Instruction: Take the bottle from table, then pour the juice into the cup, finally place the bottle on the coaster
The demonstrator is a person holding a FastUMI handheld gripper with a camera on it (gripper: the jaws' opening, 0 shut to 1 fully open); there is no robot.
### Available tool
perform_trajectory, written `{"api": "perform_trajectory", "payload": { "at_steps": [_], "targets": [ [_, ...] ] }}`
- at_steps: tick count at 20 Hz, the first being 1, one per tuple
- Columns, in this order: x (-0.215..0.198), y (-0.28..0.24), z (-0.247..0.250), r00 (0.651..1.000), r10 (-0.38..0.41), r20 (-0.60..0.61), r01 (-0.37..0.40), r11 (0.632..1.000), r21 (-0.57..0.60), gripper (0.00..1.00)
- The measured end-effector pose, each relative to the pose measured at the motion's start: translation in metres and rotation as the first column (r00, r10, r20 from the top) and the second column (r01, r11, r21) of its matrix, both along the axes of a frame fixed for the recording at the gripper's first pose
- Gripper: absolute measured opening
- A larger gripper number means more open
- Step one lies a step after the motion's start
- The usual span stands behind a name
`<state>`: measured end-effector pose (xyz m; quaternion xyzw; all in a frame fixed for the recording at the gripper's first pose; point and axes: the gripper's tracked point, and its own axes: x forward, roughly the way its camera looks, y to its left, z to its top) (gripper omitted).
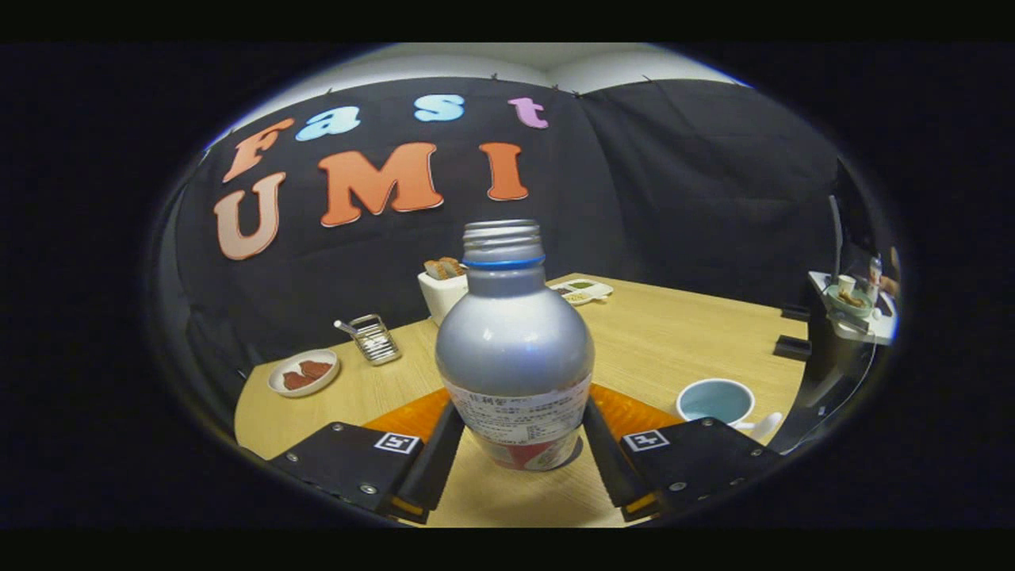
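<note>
I have the gripper [515, 464] clamped on the silver, round-shouldered metal bottle [514, 349], one finger pressed against each side of its labelled lower body, low down so the weight sits steady between them. The bottle stands upright and its threaded neck is uncapped, ready to pour. I can't tell for certain whether its base rests on the pale wooden table [674, 333] or hangs just above it. An orange mat, probably the coaster [634, 412], lies flat just behind the bottle, reaching out to both sides past the fingers.

The pale blue round cup [715, 400] sits at about four o'clock from the bottle, near the right finger, mouth up and apparently empty. I judge the pour is not yet done, so my next move would be a swing right and a tilt over that rim.

Further off: a white dish of reddish pieces [304, 373] at nine o'clock, a small wire holder [374, 339] at ten, a white box with bread [442, 292] at eleven, and a small white tray [581, 291] at one.
</note>
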<state>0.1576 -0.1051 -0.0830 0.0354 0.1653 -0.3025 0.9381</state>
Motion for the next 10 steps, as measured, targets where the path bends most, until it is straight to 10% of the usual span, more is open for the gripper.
{"api": "perform_trajectory", "payload": {
  "at_steps": [10],
  "targets": [
    [0.022, -0.012, -0.054, 0.993, -0.038, -0.111, 0.027, 0.995, -0.099, 0.78]
  ]
}}
